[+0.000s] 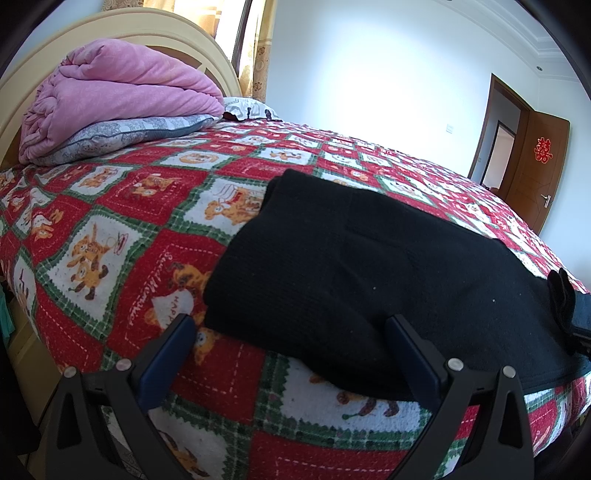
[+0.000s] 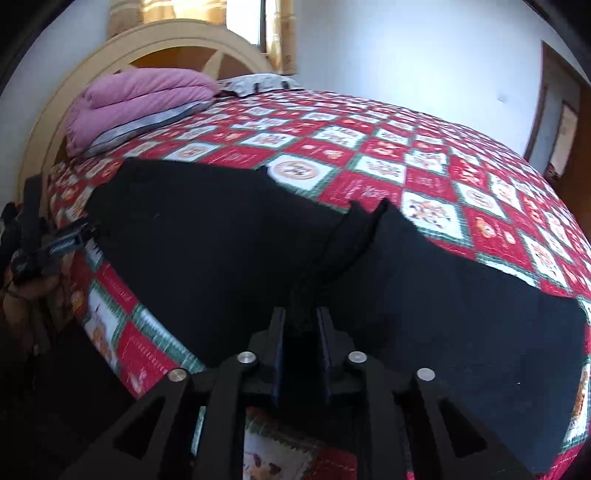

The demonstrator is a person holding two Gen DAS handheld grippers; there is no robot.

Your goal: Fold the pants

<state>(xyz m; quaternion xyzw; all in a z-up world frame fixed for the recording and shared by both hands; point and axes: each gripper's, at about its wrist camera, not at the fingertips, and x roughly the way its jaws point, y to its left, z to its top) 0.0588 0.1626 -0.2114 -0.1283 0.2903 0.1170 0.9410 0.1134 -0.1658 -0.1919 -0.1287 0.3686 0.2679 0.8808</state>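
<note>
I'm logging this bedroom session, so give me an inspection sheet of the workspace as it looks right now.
Surface: bed with red, green and white patchwork quilt.
Job's things: black pants spread near the bed's front edge.
Clutter: folded pink blanket on a grey pillow by the headboard.
Grippers: left gripper open, one finger over the pants' edge; right gripper shut on a raised bunch of the pants.
Cables: nothing seen.
Surroundings: white wall, curtained window, open wooden door with red decoration.

Bright daylight from the window (image 1: 225,22), wall (image 1: 369,74) glare, perhaps motion blur on the right view, fisheye-warped dark corners.
</note>
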